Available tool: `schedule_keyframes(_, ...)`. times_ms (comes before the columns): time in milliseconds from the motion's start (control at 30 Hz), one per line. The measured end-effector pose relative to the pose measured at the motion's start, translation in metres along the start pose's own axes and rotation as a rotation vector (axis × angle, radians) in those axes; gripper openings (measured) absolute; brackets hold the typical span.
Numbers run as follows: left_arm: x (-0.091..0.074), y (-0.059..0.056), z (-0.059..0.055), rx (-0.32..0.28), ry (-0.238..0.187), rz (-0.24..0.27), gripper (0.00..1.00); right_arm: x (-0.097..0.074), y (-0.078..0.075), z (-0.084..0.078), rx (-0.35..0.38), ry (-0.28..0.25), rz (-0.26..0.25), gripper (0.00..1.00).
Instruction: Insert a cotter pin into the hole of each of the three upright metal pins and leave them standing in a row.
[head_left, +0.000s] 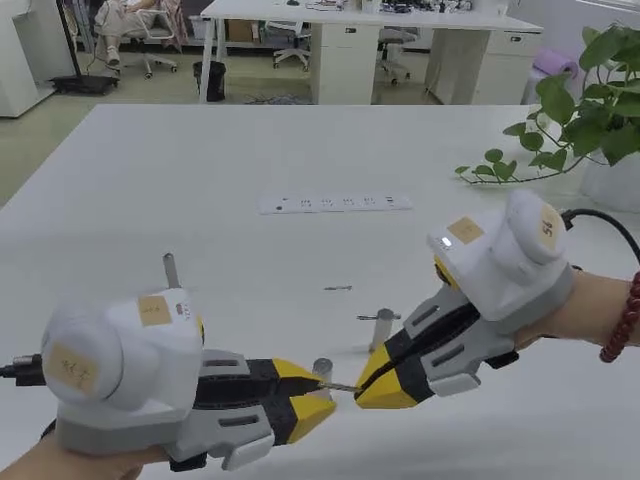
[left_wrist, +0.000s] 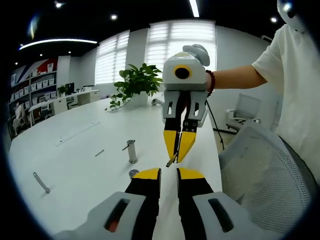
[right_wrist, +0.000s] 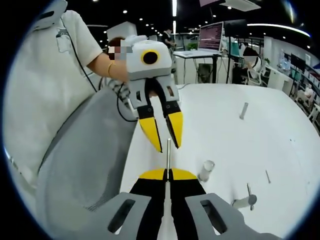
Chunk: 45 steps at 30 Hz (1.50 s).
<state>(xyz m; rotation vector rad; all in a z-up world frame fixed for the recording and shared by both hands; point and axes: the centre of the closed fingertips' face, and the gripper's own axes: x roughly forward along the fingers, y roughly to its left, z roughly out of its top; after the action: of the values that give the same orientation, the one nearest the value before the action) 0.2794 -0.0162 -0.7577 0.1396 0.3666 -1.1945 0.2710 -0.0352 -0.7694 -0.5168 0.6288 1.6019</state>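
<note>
Above a broad white workbench (head_left: 200, 180), the grey-and-yellow right gripper (head_left: 368, 390) is pressed together on one end of a thin silver wire cotter pin (head_left: 342, 386). It points the pin toward the spread jaws of the matching left gripper (head_left: 318, 398), near a short upright steel pin (head_left: 322, 368). Light, springy and probably slick, the cotter pin would likely swivel in a loose pinch, so a firm hold on the shank, leaving the tip free, seems best.
</note>
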Motion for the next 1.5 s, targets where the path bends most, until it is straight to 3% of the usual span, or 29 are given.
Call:
schedule_keyframes(233, 0.003, 0.018, -0.013, 0.017, 0.026, 0.101, 0.18, 0.0, -0.014, -0.011, 0.0, 0.057, -0.042, 0.03)
schedule_keyframes(567, 0.012, 0.04, -0.021, -0.036, 0.013, 0.197, 0.24, 0.003, -0.031, -0.03, -0.032, 0.154, -0.087, 0.03)
schedule_keyframes(900, 0.025, 0.051, -0.031, -0.071, 0.028, 0.22, 0.25, 0.004, -0.047, -0.047, -0.032, 0.216, -0.114, 0.03)
schedule_keyframes(1033, 0.032, 0.055, -0.039, -0.075, 0.058, 0.23, 0.25, 0.006, -0.052, -0.054, -0.036, 0.244, -0.115, 0.03)
schedule_keyframes(1500, 0.046, 0.061, -0.049, -0.064, 0.101, 0.232, 0.19, 0.01, -0.064, -0.062, -0.048, 0.273, -0.123, 0.03)
